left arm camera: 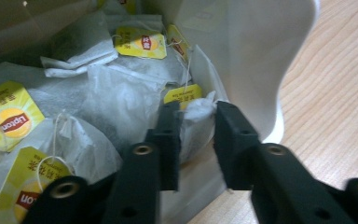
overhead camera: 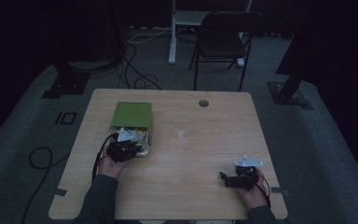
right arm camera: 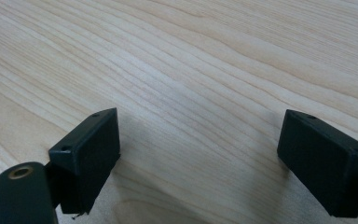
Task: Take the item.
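Left gripper (left arm camera: 196, 122) pinching a white paper tea bag (left arm camera: 196, 116) inside the green box's white tray (left arm camera: 261, 60); next, prob. lift clear. Right gripper (right arm camera: 198, 154) wide open, empty, w/ wooden table (right arm camera: 214, 56) below.

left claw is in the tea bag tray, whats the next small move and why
Probably close a little more, then lift straight up. The left claw has a white tea bag between its jaws at the tray's edge, other bags crowd close, and the right claw rests open on the bare table.
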Motion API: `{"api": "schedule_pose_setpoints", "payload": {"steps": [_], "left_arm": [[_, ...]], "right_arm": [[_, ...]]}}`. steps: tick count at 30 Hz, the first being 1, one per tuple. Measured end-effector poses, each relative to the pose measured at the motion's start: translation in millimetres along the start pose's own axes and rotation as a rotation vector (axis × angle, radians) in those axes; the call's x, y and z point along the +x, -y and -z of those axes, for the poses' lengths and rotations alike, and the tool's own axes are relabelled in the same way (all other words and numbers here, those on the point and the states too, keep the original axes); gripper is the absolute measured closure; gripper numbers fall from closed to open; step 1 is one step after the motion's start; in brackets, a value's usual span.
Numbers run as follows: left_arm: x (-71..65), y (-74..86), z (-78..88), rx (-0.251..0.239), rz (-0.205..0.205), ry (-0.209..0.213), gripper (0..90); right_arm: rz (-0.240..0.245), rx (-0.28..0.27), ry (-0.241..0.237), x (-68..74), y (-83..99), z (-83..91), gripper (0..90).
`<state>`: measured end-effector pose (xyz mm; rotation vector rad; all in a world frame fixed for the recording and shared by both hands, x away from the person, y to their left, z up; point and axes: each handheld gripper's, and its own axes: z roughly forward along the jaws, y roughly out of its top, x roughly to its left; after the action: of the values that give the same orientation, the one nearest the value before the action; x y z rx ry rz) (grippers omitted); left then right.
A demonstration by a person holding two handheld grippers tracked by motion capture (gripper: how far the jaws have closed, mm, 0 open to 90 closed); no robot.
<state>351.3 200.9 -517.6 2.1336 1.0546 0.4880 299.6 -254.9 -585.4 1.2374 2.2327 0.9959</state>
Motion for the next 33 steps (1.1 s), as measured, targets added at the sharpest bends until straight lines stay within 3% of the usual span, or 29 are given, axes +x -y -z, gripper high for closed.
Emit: {"api": "schedule_pose_setpoints", "payload": {"steps": [6,21,33], "left_arm": [[-1.8,-0.4,1.2,0.006,-0.017,-0.011,87.0],[-3.7,-2.8,26.1,-0.039,-0.034,-0.041,87.6],[-7.1,-9.5,45.6,-0.078,-0.047,-0.036,87.6]], "right_arm": [[0.0,0.0,0.0,0.0,0.0,0.0,12.7],[0.0,0.0,0.0,0.0,0.0,0.0,12.7],[0.0,0.0,0.0,0.0,0.0,0.0,12.7]]}}
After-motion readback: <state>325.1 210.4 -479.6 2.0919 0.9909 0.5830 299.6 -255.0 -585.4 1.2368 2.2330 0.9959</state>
